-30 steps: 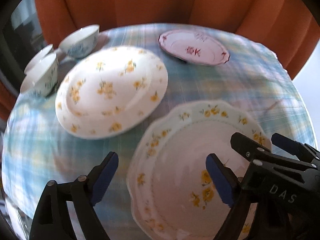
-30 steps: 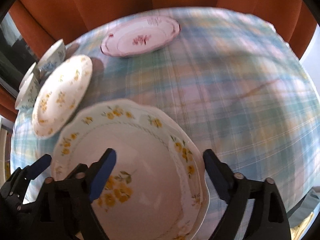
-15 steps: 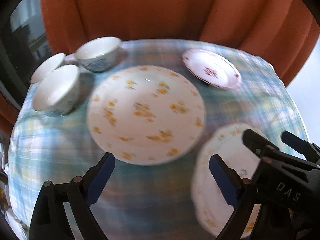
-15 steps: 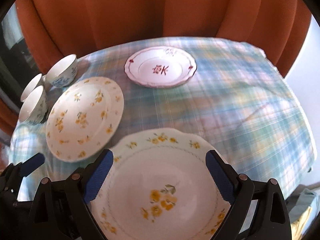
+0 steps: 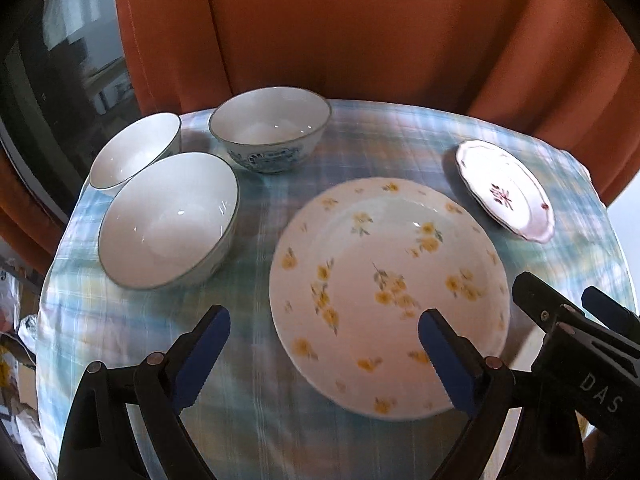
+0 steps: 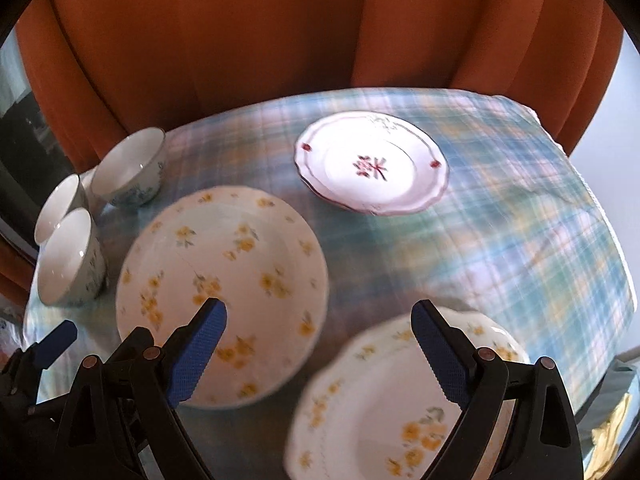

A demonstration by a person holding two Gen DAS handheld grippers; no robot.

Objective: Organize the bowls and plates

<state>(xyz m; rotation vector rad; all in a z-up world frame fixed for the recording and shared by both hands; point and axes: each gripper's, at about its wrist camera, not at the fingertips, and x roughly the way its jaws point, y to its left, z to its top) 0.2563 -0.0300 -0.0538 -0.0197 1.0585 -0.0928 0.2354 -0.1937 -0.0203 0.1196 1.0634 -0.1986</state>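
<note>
Three bowls (image 5: 168, 220) clustered left, large plate (image 5: 384, 292) centre, small plate (image 5: 506, 190) behind right, scalloped plate (image 6: 400, 412) nearest

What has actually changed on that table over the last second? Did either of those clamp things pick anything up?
Nothing was picked up. Both views pulled back and swung left: the left gripper was over the scalloped yellow-flower plate and now hangs open over the round yellow-flower plate, and the right gripper is open too. The three bowls, the red-flower plate and the checked tablecloth look unmoved.
</note>
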